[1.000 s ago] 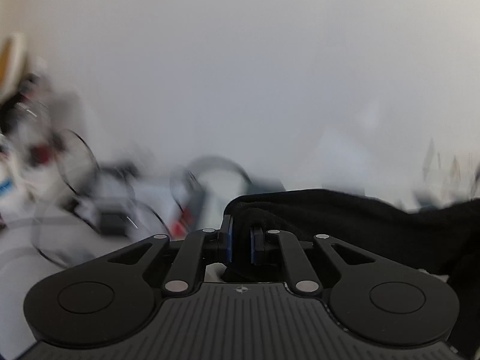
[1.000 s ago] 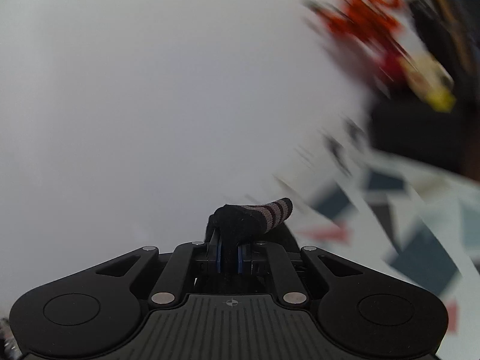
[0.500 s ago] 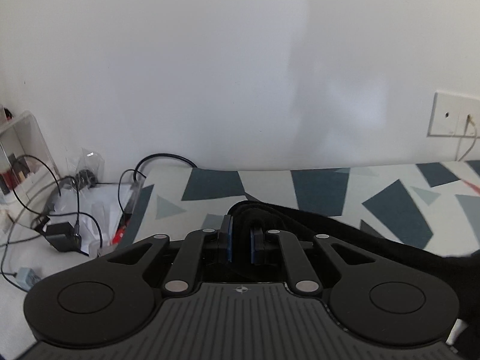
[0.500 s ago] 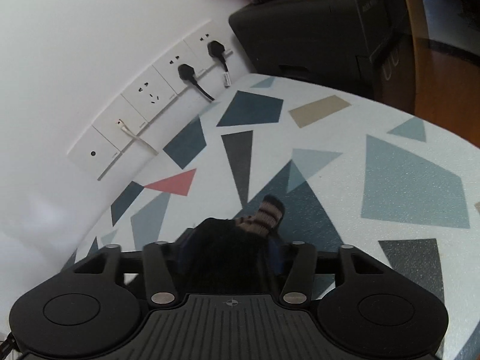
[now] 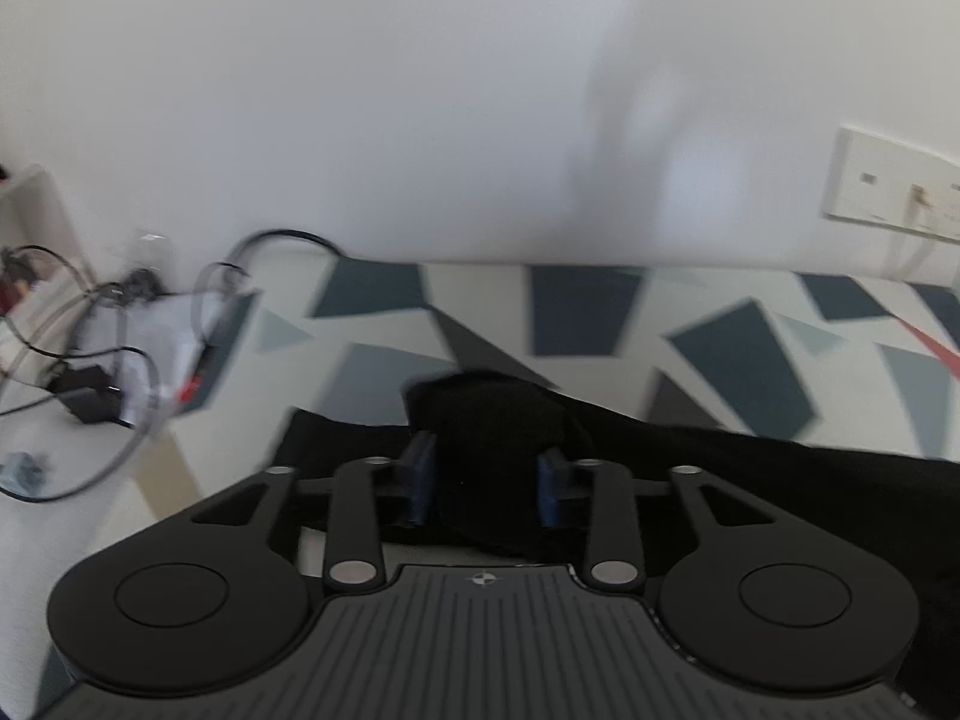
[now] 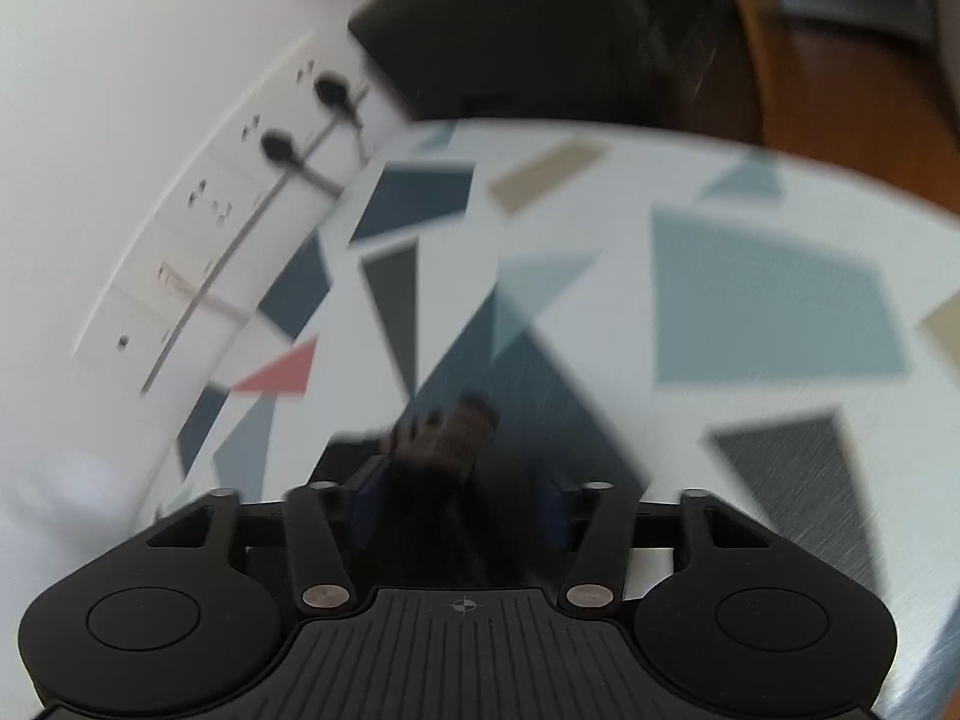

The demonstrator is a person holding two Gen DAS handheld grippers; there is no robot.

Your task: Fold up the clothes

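A black garment [image 5: 750, 480] lay on the patterned table [image 5: 600, 312]. The left gripper [image 5: 486, 480] was opening, cloth between its pads. The right gripper [image 6: 459, 507] was closing around a striped cuff [image 6: 456, 432]. Folding looked unfinished.

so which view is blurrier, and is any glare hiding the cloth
Right wrist view: heavy motion smear across the wall sockets and the striped cuff. Left wrist view: milder blur on the cables; the black cloth is featureless dark, no glare.
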